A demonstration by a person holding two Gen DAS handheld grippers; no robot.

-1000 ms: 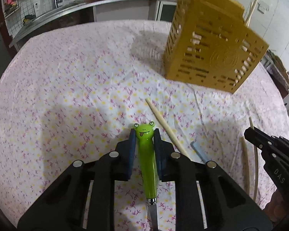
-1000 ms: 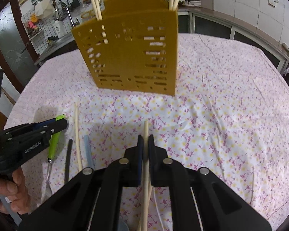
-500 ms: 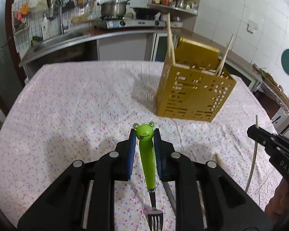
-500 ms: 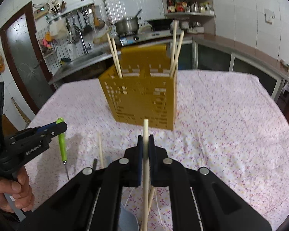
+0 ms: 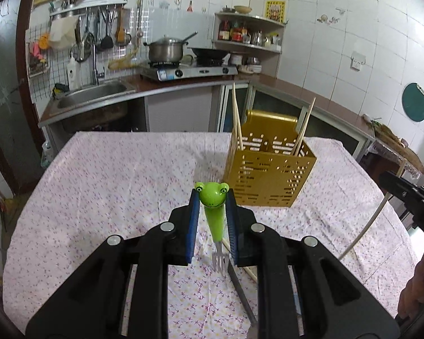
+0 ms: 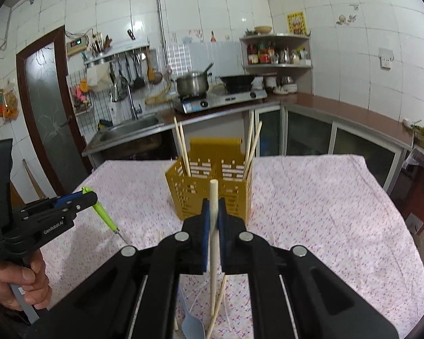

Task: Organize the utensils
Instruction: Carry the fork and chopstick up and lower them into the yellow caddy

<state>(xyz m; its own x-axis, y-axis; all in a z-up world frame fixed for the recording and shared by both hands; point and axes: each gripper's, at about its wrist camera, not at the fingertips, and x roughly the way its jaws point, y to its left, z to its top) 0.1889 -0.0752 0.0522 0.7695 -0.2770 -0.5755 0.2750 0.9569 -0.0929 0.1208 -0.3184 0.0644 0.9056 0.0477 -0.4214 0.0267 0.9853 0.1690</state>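
Note:
My left gripper (image 5: 212, 197) is shut on a green frog-handled fork (image 5: 213, 212), held upright above the table with its tines down. It also shows at the left of the right wrist view (image 6: 83, 197). My right gripper (image 6: 214, 207) is shut on a pale wooden chopstick (image 6: 213, 226), held upright; it also shows at the right edge of the left wrist view (image 5: 393, 182). A yellow slotted utensil holder (image 5: 268, 175) stands on the floral tablecloth beyond both grippers, with several chopsticks (image 6: 182, 149) in it.
More chopsticks (image 6: 217, 308) and a grey-blue utensil (image 6: 192, 325) lie on the cloth (image 6: 325, 212) under my right gripper. A dark knife-like utensil (image 5: 240, 291) lies under my left gripper. Kitchen counter, sink and stove stand behind the table.
Both grippers have risen and tilted up from the table, lifting the fork and the chopstick off the cloth. The holder now appears farther and lower in view.

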